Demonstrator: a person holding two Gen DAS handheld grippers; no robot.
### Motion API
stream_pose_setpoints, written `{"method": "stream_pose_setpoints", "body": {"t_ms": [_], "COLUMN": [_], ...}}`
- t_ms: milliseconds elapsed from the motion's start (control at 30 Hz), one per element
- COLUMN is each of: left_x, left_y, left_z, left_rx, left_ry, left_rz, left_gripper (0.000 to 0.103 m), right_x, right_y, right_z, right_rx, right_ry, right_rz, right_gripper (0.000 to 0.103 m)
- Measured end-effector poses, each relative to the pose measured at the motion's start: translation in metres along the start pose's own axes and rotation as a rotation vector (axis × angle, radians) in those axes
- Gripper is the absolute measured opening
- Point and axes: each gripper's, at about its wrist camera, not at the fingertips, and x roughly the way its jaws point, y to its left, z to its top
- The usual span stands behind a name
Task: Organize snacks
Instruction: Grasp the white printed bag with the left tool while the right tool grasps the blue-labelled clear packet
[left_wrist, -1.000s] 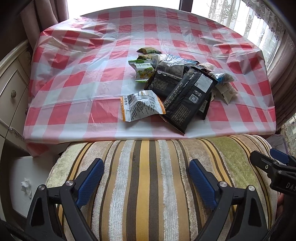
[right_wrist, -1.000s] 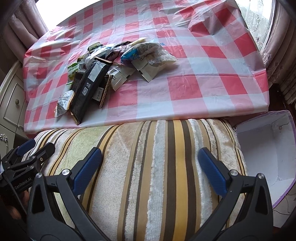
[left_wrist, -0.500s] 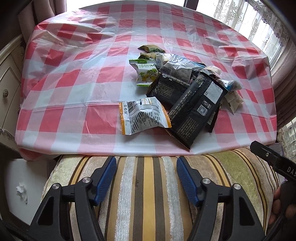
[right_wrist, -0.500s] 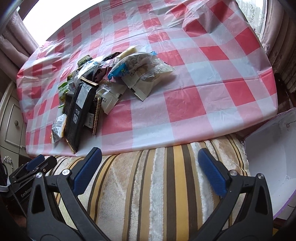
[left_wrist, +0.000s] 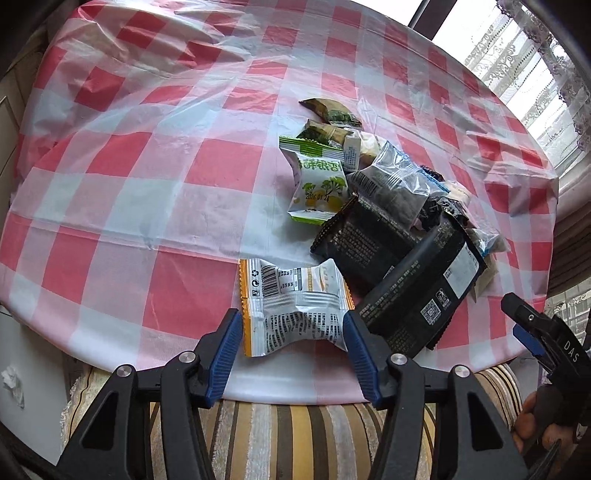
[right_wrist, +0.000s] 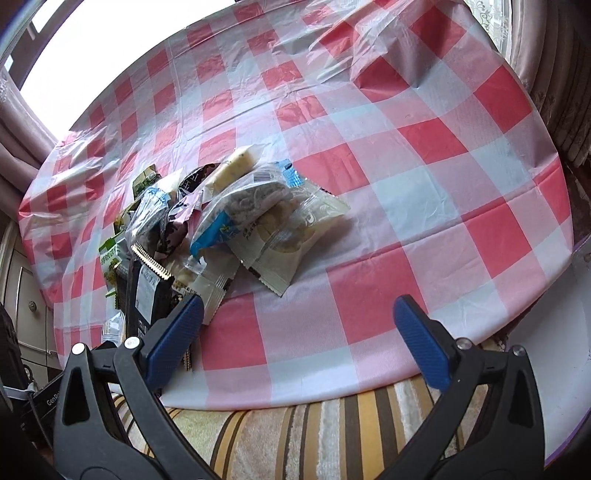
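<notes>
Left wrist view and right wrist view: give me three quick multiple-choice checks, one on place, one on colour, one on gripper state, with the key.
1. Where does the white and orange packet lie?
A. between the left gripper's fingers
B. in a box
C. on the striped cushion

2. The tablecloth is checked in:
A. blue and white
B. red and white
C. green and yellow

3. The right gripper is:
A. shut on a black packet
B. shut on nothing
C. open, with nothing between its fingers

Key: 1 A, its edges sit beside both blue pads, which have just been closing. 2 B, red squares show in both views. 3 C, bare cloth shows between the wide-apart fingers.
</notes>
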Motion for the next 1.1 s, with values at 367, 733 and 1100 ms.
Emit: {"method": "stream_pose_setpoints", "body": {"t_ms": [367,733,1100], "left_x": [0.013,0.014,0.001], "left_y": [-0.010,-0.009,-0.011], "left_z": [0.012,0.013,0.013], "left_rx": [0.053,0.044,0.042], "left_ry": [-0.011,-0.021,-0.073], "left_rz": [0.024,0.015,0.054], "left_gripper": [0.050,0.039,0.036], "right_x": [0.020,0.039,0.021], "right_y": [0.029,0.047,0.042], "right_z": [0.035,0.046,0.045], "right_rx": [-0.069,-0.131,-0.131], "right_ry": [-0.091,-0.108,-0.177], "right_rz": [-0.068,-0.101,-0.067], "right_gripper": [0.100,0.063,0.036]}}
